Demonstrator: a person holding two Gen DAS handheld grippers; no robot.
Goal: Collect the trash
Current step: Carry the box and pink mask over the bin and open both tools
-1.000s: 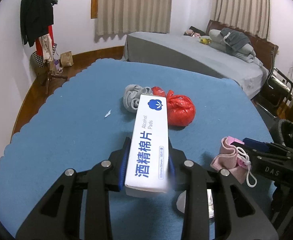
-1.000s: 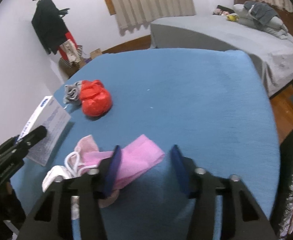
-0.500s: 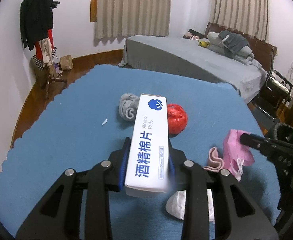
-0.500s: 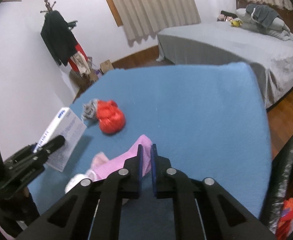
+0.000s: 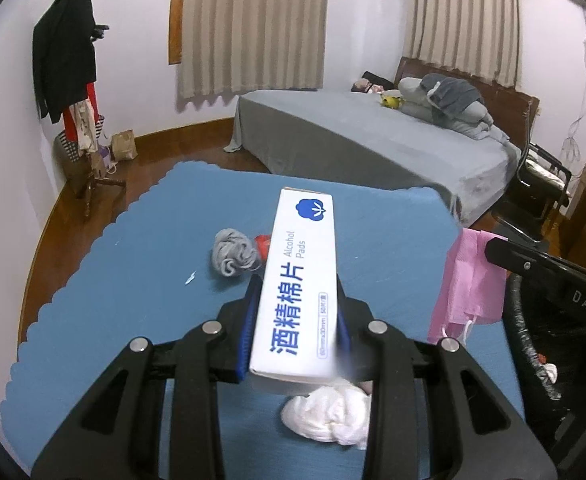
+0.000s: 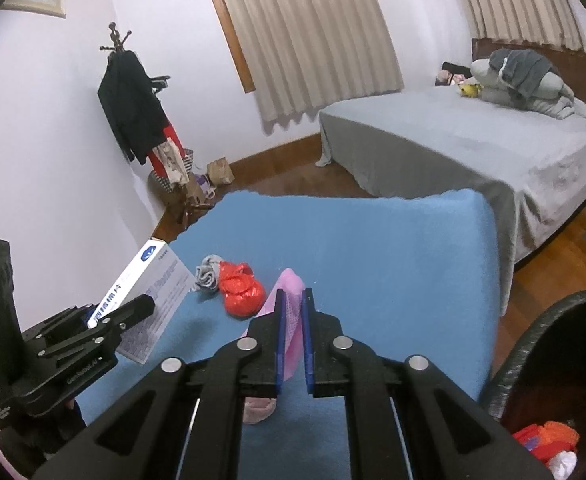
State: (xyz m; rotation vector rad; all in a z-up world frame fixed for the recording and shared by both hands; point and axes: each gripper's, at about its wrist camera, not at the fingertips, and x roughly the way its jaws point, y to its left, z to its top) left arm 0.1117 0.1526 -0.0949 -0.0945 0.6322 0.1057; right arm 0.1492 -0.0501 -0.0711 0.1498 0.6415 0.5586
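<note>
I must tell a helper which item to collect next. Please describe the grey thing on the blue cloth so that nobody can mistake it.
On the blue cloth, look toward its far left part. A red plastic bag lies there, and the grey crumpled cloth ball touches its far left side. It is the only grey, soft bundle there.

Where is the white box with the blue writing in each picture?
Left wrist view: the white box fills the middle, clamped in the left hand-held gripper.
Right wrist view: the same box sits at the left edge, tilted above the blue mat.
Shared landmark: the grey sock ball on the mat.
</note>
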